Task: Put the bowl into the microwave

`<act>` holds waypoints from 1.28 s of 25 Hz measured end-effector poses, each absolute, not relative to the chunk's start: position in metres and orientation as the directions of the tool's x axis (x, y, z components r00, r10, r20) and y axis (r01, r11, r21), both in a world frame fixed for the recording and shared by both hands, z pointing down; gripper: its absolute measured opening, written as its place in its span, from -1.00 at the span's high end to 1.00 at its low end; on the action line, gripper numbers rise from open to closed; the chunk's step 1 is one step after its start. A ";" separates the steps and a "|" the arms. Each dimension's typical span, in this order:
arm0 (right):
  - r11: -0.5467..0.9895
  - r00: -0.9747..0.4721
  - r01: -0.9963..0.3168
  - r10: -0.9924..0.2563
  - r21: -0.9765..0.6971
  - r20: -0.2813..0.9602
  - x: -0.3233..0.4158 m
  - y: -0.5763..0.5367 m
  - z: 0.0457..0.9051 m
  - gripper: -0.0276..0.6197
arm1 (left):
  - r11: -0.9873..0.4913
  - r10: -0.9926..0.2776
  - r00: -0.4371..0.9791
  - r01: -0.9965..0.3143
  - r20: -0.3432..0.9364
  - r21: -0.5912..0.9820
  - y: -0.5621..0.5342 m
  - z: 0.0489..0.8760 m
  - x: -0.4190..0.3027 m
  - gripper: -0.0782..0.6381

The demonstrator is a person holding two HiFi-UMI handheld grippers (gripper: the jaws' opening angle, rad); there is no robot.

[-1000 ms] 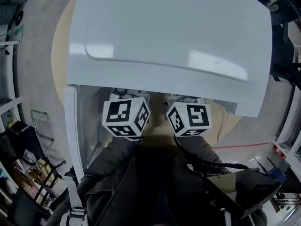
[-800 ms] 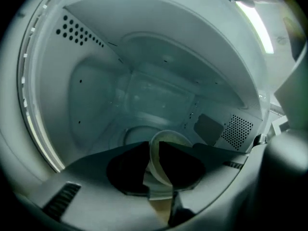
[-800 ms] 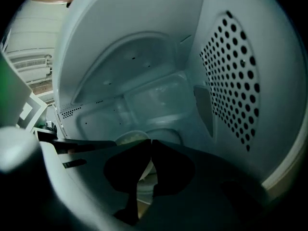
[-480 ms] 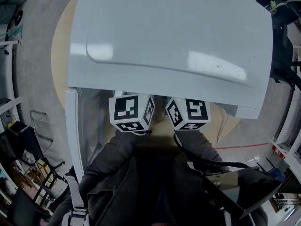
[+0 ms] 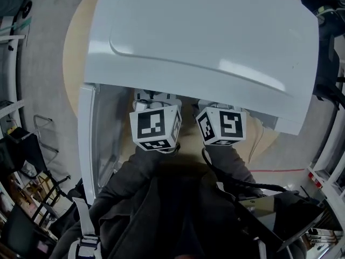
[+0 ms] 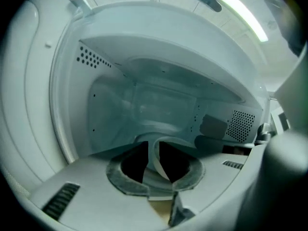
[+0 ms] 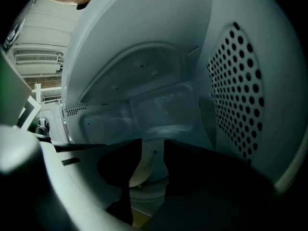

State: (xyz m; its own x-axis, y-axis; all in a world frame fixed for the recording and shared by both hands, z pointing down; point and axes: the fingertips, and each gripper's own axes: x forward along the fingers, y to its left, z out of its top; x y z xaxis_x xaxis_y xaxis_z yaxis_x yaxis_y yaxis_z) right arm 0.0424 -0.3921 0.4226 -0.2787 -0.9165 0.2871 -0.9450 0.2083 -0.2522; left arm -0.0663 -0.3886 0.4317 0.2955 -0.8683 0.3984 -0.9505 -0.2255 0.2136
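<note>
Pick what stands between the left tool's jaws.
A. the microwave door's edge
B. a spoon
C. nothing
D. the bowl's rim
D: in the left gripper view the pale rim of the bowl runs between the two dark pads of the left tool, which press on it inside the microwave.

Dark grey jacket sleeves. White left marker cube and right marker cube, black squares printed. A black cable trails behind the right cube.
</note>
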 end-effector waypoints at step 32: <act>0.385 -0.464 -0.885 -0.772 -0.261 0.434 -0.011 -0.355 0.466 0.88 | -0.403 -0.809 0.451 -0.892 0.377 0.203 -0.365 0.455 -0.044 0.76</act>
State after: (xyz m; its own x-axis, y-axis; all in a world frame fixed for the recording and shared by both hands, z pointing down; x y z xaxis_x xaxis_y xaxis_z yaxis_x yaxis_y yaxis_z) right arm -0.0110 -0.3554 0.4660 -0.4638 -0.7722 0.4342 -0.8853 0.3849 -0.2610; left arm -0.0438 -0.3654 0.4545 0.4512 -0.8089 0.3768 -0.8923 -0.4030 0.2034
